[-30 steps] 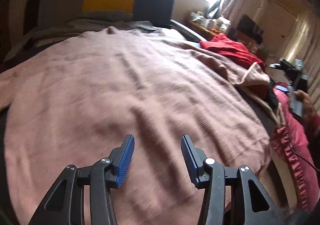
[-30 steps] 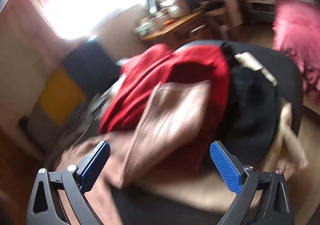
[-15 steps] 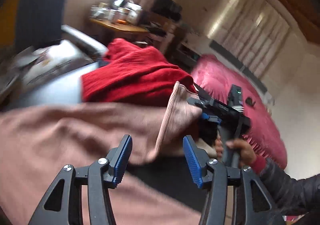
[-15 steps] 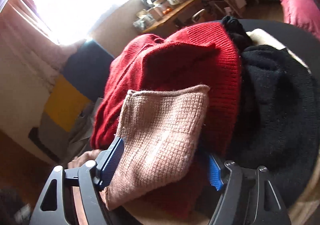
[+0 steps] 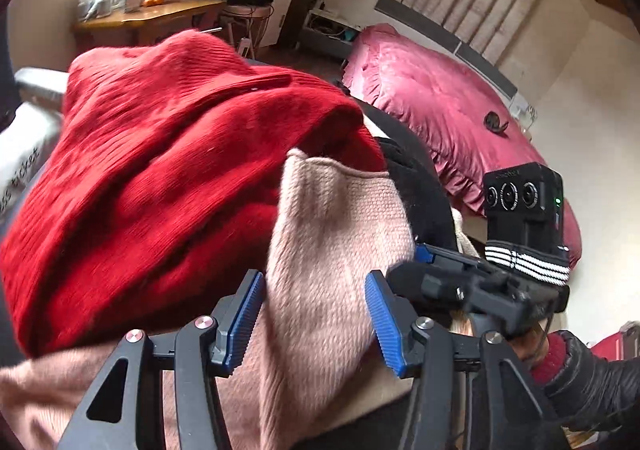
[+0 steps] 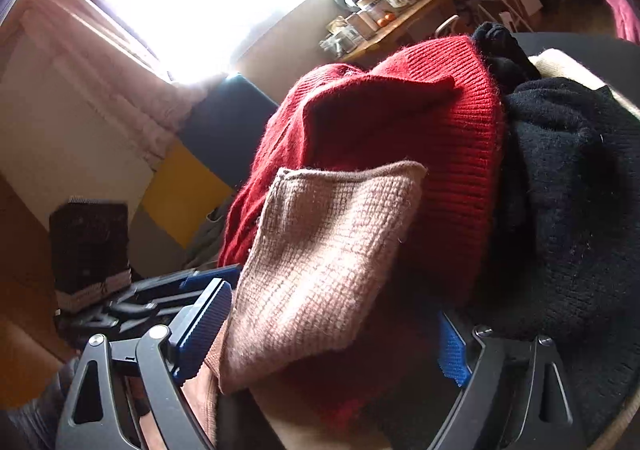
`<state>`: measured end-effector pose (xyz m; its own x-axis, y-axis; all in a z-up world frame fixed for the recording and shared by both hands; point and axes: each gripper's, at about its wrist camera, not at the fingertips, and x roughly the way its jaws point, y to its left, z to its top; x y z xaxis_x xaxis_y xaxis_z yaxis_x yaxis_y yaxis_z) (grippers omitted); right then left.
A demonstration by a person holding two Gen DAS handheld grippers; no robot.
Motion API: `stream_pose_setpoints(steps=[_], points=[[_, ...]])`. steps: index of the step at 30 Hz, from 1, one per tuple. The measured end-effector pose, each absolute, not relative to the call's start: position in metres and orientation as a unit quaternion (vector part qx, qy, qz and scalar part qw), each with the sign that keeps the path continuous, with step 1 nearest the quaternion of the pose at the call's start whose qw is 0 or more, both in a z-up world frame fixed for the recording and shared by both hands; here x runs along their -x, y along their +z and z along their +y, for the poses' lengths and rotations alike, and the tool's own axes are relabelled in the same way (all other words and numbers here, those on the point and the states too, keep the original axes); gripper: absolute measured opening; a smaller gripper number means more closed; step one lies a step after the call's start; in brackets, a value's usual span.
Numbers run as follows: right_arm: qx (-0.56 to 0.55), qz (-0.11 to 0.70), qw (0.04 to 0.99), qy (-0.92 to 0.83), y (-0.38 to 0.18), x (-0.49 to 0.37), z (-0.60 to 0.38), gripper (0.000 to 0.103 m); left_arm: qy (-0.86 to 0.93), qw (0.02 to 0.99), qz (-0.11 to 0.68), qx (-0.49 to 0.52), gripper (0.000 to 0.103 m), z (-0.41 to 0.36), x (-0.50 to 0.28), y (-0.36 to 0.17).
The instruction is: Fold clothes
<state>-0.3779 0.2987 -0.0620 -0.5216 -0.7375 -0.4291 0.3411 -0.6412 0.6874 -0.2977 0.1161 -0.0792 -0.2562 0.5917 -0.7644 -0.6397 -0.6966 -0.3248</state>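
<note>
A dusty-pink knit sweater lies with its sleeve cuff (image 5: 336, 218) draped up against a red knit sweater (image 5: 172, 170). My left gripper (image 5: 314, 324) is open, and its blue pads stand on either side of the sleeve without pinching it. In the right wrist view the same pink cuff (image 6: 332, 246) rests on the red sweater (image 6: 392, 118) between the wide-open fingers of my right gripper (image 6: 326, 342). The two grippers meet at the cuff: the right gripper (image 5: 452, 278) shows just right of the left one, held by a hand in a dark sleeve.
A black knit garment (image 6: 568, 178) lies right of the red sweater on a dark round surface. Behind stand a cluttered wooden desk (image 5: 148, 16), a bed with a pink ruffled cover (image 5: 436, 102), and a yellow and dark-blue cushion (image 6: 192, 186) under a bright window.
My left gripper swung right from the sweater's flat body to the sleeve cuff, which now sits between its fingers. My right gripper moved in closer around the same cuff.
</note>
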Motion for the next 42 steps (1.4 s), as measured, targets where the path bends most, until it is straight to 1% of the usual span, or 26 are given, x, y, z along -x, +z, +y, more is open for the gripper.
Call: stream_pose_setpoints(steps=[3,4,5,8,13,16,19,24,28,32,36,39,42], points=[[-0.36,-0.28,0.333,-0.826,-0.065,0.376,0.302,0.092,0.797,0.385,0.036,0.464,0.031,0.126,0.295,-0.078],[-0.359,-0.282,0.335,-0.824,-0.065,0.376,0.303,0.092,0.801,0.38,0.042,0.46,0.015,0.129,0.296,-0.078],[-0.359,-0.286,0.336,-0.823,-0.066,0.376,0.304,0.092,0.805,0.375,0.048,0.456,0.006,0.131,0.297,-0.078],[-0.36,-0.29,0.335,-0.821,-0.066,0.374,0.305,0.092,0.822,0.358,0.069,0.436,0.006,0.132,0.291,-0.07],[-0.365,-0.282,0.325,-0.826,-0.064,0.373,0.3,0.095,0.843,0.332,0.066,0.417,0.005,0.125,0.284,-0.054],[-0.372,-0.276,0.304,-0.833,-0.057,0.37,0.297,0.096,0.864,0.304,0.03,0.4,0.005,0.099,0.283,-0.036],[-0.371,-0.265,0.296,-0.839,-0.044,0.362,0.29,0.103,0.889,0.252,-0.041,0.381,0.005,0.035,0.287,-0.014],[-0.37,-0.203,0.331,-0.844,-0.02,0.334,0.252,0.103,0.916,0.145,-0.159,0.337,0.005,-0.095,0.281,0.018],[-0.373,-0.135,0.416,-0.819,-0.005,0.305,0.184,0.103,0.927,0.071,-0.234,0.285,0.005,-0.2,0.241,0.034],[-0.396,-0.094,0.482,-0.776,-0.012,0.275,0.107,0.103,0.927,0.023,-0.259,0.27,0.005,-0.259,0.183,0.016],[-0.434,-0.098,0.514,-0.733,-0.032,0.254,0.046,0.103,0.924,-0.026,-0.283,0.255,0.005,-0.318,0.125,-0.001],[-0.452,-0.07,0.517,-0.723,-0.045,0.238,0.006,0.103,0.92,-0.063,-0.3,0.243,0.005,-0.362,0.081,-0.014],[-0.466,-0.037,0.505,-0.726,-0.061,0.22,-0.011,0.103,0.908,-0.068,-0.316,0.267,0.005,-0.373,0.051,-0.051]])
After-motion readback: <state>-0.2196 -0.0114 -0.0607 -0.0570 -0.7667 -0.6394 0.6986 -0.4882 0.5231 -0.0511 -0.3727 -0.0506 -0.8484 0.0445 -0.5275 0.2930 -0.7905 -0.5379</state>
